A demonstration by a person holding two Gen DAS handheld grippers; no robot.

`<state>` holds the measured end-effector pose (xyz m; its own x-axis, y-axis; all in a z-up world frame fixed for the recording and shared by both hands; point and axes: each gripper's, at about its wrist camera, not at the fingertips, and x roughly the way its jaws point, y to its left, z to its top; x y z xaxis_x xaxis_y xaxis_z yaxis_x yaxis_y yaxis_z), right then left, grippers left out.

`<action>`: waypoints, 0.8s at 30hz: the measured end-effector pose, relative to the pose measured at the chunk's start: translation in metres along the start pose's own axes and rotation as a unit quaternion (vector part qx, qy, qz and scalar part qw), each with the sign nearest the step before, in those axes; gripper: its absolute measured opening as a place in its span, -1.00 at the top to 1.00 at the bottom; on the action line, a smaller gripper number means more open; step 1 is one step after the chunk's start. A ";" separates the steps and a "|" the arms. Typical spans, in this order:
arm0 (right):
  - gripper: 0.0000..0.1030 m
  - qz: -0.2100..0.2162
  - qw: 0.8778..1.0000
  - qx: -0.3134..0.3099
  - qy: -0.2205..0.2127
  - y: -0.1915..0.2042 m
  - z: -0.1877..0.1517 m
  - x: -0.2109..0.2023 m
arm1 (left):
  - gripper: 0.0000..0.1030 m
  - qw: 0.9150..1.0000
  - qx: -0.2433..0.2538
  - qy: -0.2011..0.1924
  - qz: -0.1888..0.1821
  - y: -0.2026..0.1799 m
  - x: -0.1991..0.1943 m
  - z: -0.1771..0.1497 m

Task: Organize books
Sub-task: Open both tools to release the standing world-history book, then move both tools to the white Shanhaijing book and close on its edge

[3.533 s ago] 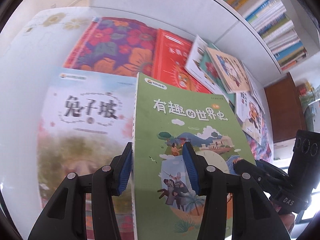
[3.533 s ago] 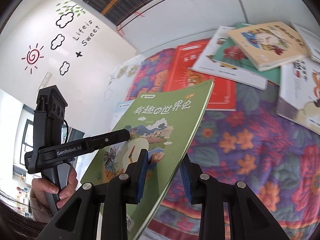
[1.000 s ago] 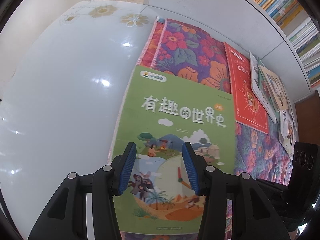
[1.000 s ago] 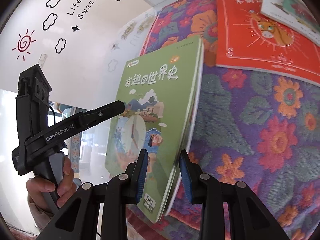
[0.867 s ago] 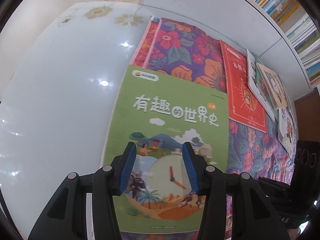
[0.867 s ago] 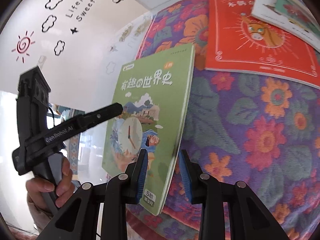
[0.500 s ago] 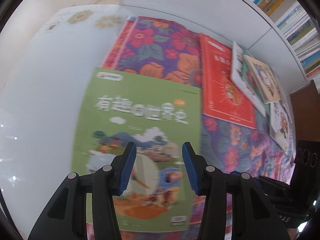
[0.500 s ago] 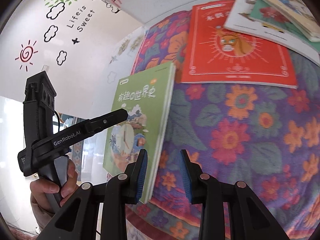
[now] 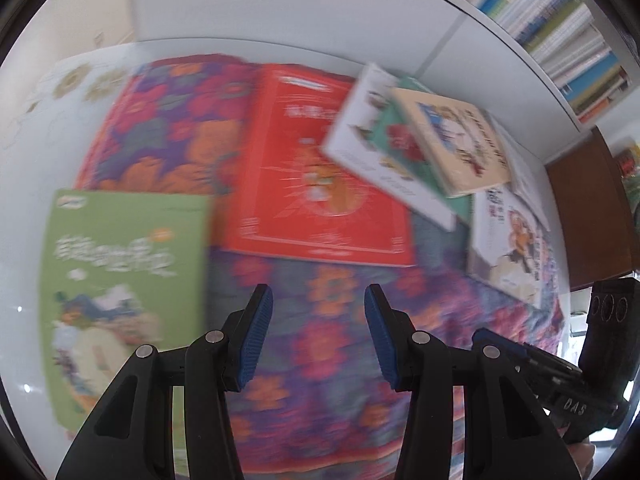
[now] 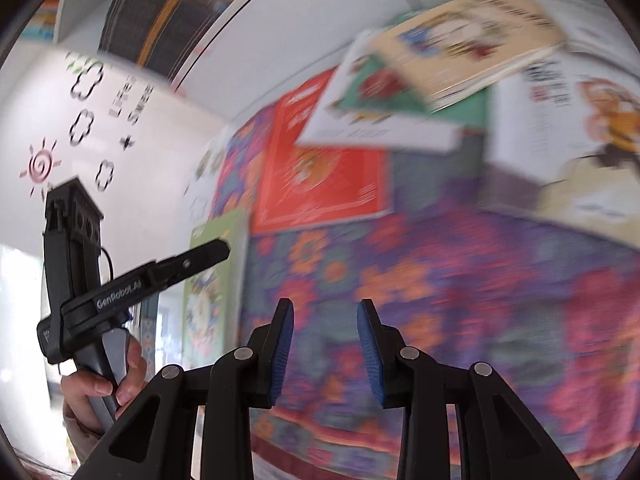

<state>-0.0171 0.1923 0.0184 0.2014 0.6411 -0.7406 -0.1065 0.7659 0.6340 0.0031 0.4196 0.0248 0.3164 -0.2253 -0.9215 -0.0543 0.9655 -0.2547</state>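
Observation:
The green book (image 9: 120,280) lies flat at the left, half on the white table and beside the floral cloth (image 9: 320,360); the right wrist view shows the green book (image 10: 216,280) edge-on at the left. My left gripper (image 9: 318,332) hovers open over the cloth, nothing between its blue pads. My right gripper (image 10: 325,340) is open too, above the cloth (image 10: 440,300). Ahead lie a red book (image 9: 320,168), (image 10: 324,172) and a loose pile with a cream book (image 9: 452,136), (image 10: 468,48) on top. The frames are blurred by motion.
A white-covered book (image 9: 508,232), (image 10: 568,140) lies at the right of the pile. Bookshelves (image 9: 560,20) run along the back wall above a white ledge. A brown cabinet (image 9: 592,208) stands at the right. A hand (image 10: 100,388) grips the left tool's handle.
Both grippers have swung right, away from the green book, which stays lying at the left. The red book and the pile have come toward the middle of both views.

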 end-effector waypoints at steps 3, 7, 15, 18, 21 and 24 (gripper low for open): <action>0.38 -0.013 0.999 0.023 -0.023 -0.038 0.008 -0.035 | 0.14 1.000 0.013 0.001 -0.013 -0.036 0.010 0.004; 0.38 -0.026 0.998 0.045 -0.045 -0.078 0.020 -0.072 | 0.14 0.999 0.033 0.001 -0.023 -0.084 0.023 0.009; 0.38 -0.055 0.994 0.059 -0.075 -0.151 0.043 -0.132 | 0.14 0.997 0.063 -0.008 -0.048 -0.174 0.056 0.031; 0.38 -0.067 0.991 0.058 -0.104 -0.171 0.059 -0.155 | 0.14 0.995 0.073 -0.017 -0.065 -0.209 0.068 0.047; 0.38 -0.071 0.987 0.071 -0.128 -0.202 0.081 -0.175 | 0.14 0.993 0.089 -0.029 -0.077 -0.246 0.083 0.065; 0.38 -0.049 0.982 0.099 -0.151 -0.233 0.096 -0.186 | 0.14 0.991 0.104 -0.034 -0.081 -0.278 0.101 0.079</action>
<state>0.0634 -0.1101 0.0304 0.4839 0.4978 -0.7197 0.1136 0.7797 0.6157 0.1246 0.1390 0.0254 0.3682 -0.3773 -0.8498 0.1964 0.9249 -0.3255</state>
